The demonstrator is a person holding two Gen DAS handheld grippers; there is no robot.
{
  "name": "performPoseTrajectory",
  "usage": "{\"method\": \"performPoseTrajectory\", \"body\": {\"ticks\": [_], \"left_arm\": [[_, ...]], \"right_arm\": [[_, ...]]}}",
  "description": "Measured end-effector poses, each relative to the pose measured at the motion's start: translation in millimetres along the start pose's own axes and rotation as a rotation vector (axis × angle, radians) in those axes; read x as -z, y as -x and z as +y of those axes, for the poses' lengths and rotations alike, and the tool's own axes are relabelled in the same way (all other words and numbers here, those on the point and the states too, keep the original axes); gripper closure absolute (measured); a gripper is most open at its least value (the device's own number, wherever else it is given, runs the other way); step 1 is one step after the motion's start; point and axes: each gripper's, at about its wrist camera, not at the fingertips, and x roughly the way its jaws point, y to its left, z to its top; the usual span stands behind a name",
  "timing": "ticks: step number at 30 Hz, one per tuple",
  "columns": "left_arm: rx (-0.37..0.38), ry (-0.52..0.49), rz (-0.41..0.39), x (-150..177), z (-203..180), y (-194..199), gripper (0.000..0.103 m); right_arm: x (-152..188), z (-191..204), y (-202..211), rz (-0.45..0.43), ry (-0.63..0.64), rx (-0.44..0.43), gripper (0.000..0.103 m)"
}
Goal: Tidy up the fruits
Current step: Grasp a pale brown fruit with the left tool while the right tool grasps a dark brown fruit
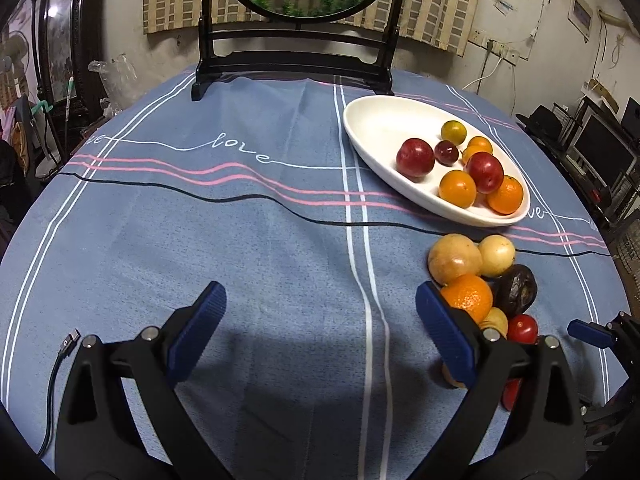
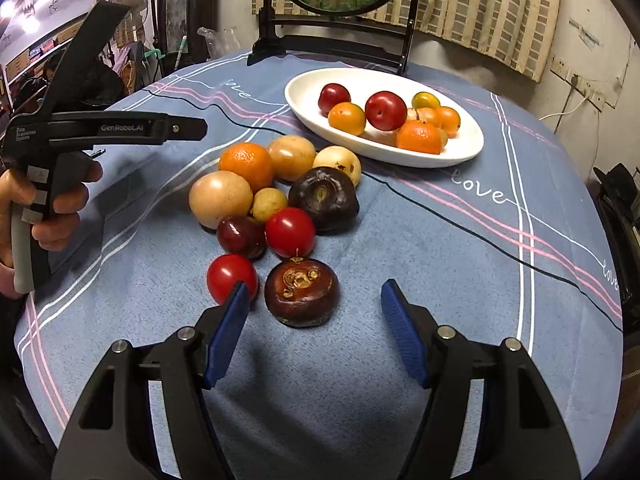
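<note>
Left wrist view: I'm holding the left gripper (image 1: 320,312) over bare tabletop (image 1: 260,240), fingers spread wide, nothing between them. The loose fruit pile (image 1: 480,280) is sitting just beside the right-hand finger (image 1: 440,328), and the orange (image 1: 468,296) is looking near enough to touch its outer face, though I can't tell if it is. Risk: any sideways drift is going to nudge that orange and set the round fruit rolling, maybe toward the table edge. The white dish (image 1: 360,120) is sitting beyond the pile, already carrying plums and oranges bunched at one end, so a fruit dropped there could knock others out over the low rim. Right wrist view: I'm pointing the right gripper (image 2: 316,316) down at the near end of the pile, fingers released, gripping nothing. The dark brown fruit (image 2: 302,292) is lying just ahead of the gap, closer to the left-hand finger (image 2: 228,332), and a red tomato (image 2: 230,278) is sitting right behind that fingertip. Risk: closing off-centre is going to pinch the tomato too, or squeeze the brown fruit sideways so it pops out. The pile is packed tight, fruit touching fruit, so pulling one could shift its neighbours. The other gripper's handle, with a hand (image 2: 60,216) round it, is sitting near the pile on the left; both tools reaching in together could clash.
</note>
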Motion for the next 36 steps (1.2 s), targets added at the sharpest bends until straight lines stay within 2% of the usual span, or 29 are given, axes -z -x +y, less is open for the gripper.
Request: {"method": "performPoseTrajectory", "body": {"ticks": [6, 13, 17, 21, 25, 27, 29, 33, 36], "left_arm": [[0.010, -0.006, 0.003, 1, -2, 1, 0.006], [0.015, -0.019, -0.018, 0, -4, 5, 0.006], [0.020, -0.014, -0.020, 0, -3, 6, 0.006], [0.028, -0.026, -0.019, 2, -5, 6, 0.006], [0.084, -0.077, -0.018, 6, -14, 11, 0.007], [0.134, -0.122, -0.017, 12, -20, 16, 0.015], [0.208, -0.160, 0.014, 20, -28, 18, 0.029], [0.326, -0.187, 0.057, 30, -39, 21, 0.033], [0.349, -0.186, 0.077, 32, -48, 17, 0.046]], "right_arm": [[0, 4, -9, 0.032, 0.012, 0.000, 0.044], [-1, 1, -17, 0.065, -0.015, -0.046, 0.050], [-2, -2, -15, 0.056, -0.029, -0.073, 0.060], [-4, -19, -10, 0.017, -0.114, -0.113, 0.061], [-5, -37, -3, -0.016, -0.193, -0.098, 0.061], [-4, -42, 0, -0.029, -0.214, -0.093, 0.061], [-3, -44, 3, -0.038, -0.228, -0.093, 0.061], [-2, -45, 8, -0.055, -0.233, -0.092, 0.061], [-3, -42, 10, -0.066, -0.223, -0.085, 0.061]]}}
